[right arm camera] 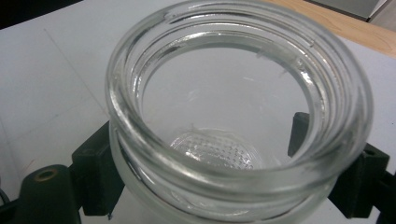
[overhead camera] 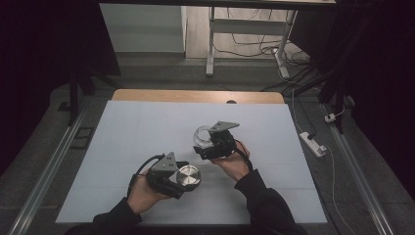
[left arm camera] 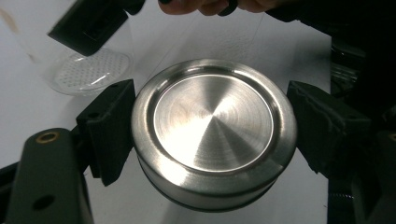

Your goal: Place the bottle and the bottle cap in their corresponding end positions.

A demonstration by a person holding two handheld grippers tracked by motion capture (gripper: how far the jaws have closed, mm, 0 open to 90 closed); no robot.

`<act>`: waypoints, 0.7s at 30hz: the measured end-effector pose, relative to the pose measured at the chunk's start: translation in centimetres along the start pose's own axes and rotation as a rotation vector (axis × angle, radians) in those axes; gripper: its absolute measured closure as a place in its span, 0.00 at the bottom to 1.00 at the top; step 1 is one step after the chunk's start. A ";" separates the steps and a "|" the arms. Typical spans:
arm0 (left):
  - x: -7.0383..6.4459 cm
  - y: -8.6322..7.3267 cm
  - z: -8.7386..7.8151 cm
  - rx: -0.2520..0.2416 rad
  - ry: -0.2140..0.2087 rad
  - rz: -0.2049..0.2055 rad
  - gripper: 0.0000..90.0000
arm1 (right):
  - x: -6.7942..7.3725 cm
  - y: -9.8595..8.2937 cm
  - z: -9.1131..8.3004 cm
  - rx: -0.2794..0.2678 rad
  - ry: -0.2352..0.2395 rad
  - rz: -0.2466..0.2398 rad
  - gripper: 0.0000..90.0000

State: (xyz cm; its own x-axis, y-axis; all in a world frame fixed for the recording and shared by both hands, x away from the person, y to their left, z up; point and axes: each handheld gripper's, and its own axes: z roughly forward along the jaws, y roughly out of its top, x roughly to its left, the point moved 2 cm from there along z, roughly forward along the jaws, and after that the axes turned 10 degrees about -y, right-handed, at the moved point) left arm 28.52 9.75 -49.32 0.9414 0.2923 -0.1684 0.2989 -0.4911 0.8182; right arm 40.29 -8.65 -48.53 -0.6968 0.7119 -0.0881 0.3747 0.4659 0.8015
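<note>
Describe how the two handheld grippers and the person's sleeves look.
Both the left gripper and the right gripper are black, blocky bodies, each topped by a grey three-cornered plate and trailing a black cable. Their jaws are black with padded faces, and a brass-coloured insert sits in the frame near the left jaw. The person wears dark long sleeves.
</note>
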 end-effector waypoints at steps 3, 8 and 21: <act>0.2 -0.2 0.6 0.006 0.012 -0.002 0.23 | -0.2 0.2 0.3 -0.002 -0.005 0.004 0.17; 0.7 -0.6 1.6 0.012 0.026 -0.008 0.23 | -0.5 0.4 0.7 -0.004 -0.012 0.006 0.17; 1.6 -1.4 4.5 0.048 0.043 -0.019 0.23 | -1.4 0.9 2.2 -0.006 -0.038 0.015 0.17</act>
State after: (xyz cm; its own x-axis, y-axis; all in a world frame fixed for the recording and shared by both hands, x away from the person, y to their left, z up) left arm 30.35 7.21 -53.19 0.9282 0.3366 -0.1585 0.3244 -0.5236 0.7878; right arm 42.93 -8.05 -49.02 -0.6674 0.7382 -0.0980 0.3817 0.4520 0.8062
